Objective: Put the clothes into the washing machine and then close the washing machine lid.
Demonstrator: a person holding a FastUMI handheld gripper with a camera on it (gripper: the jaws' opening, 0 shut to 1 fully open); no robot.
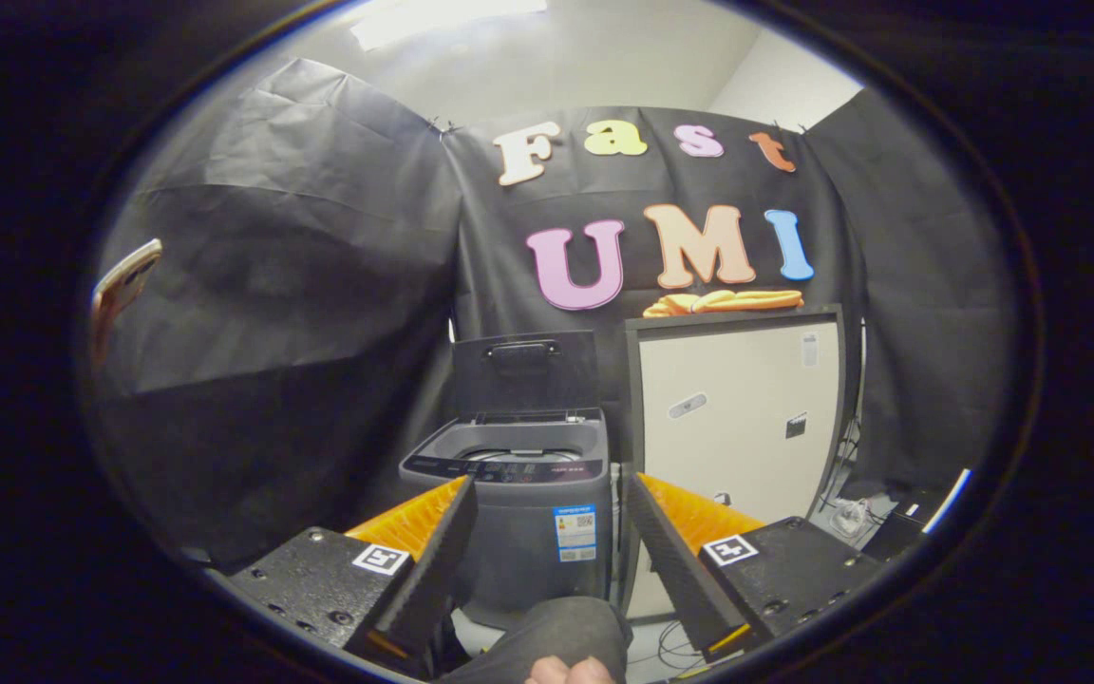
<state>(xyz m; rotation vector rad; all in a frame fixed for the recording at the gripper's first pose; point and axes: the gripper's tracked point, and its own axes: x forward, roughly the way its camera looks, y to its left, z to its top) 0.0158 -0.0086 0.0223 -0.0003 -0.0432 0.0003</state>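
Washing machine (518, 503) lid (525, 370) up beside cabinet (735, 408), jaws apart

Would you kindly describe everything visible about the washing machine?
The washing machine is a small grey top-loader, seemingly plastic, standing upright beyond the open tongs. Its lid, with a handle, stands raised against the black cloth. A dark control strip crosses the front rim; a label sits on its front. A pale cabinet stands beside it.
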